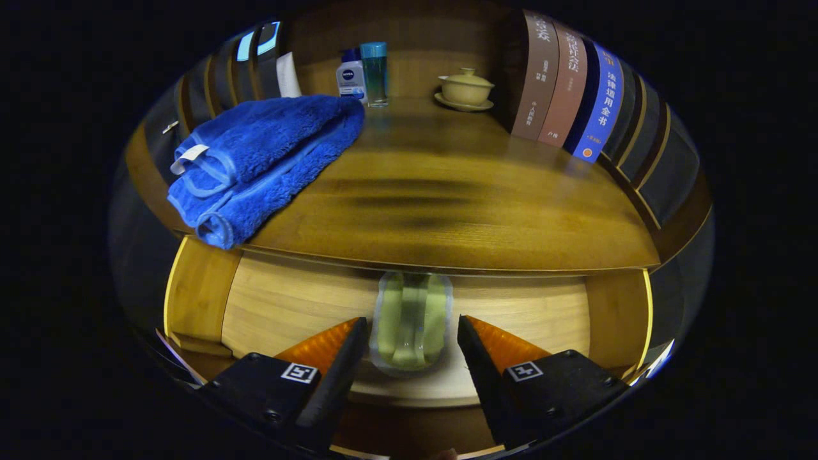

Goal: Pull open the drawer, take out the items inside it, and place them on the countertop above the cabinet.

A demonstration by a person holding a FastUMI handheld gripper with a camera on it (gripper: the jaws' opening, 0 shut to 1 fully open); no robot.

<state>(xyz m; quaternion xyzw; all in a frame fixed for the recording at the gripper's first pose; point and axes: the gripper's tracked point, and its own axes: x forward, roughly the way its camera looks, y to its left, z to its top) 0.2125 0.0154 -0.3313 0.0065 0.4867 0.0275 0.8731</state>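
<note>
The drawer (287, 306) stands pulled open below the wooden countertop (447, 191). Inside it lies a pale green object in clear wrapping (410, 319), partly tucked under the countertop's front edge. My gripper (412, 332) is open, its two fingers on either side of the near end of that green object, not pressing on it. A folded blue towel (262, 160) rests on the countertop, overhanging the front edge beyond my left finger.
At the back of the countertop stand a white bottle (351, 80) and a teal bottle (374, 71), and a cream lidded cup on a saucer (466, 88). A row of upright books (575, 96) lines the right side. More books (223, 83) stand behind the towel.
</note>
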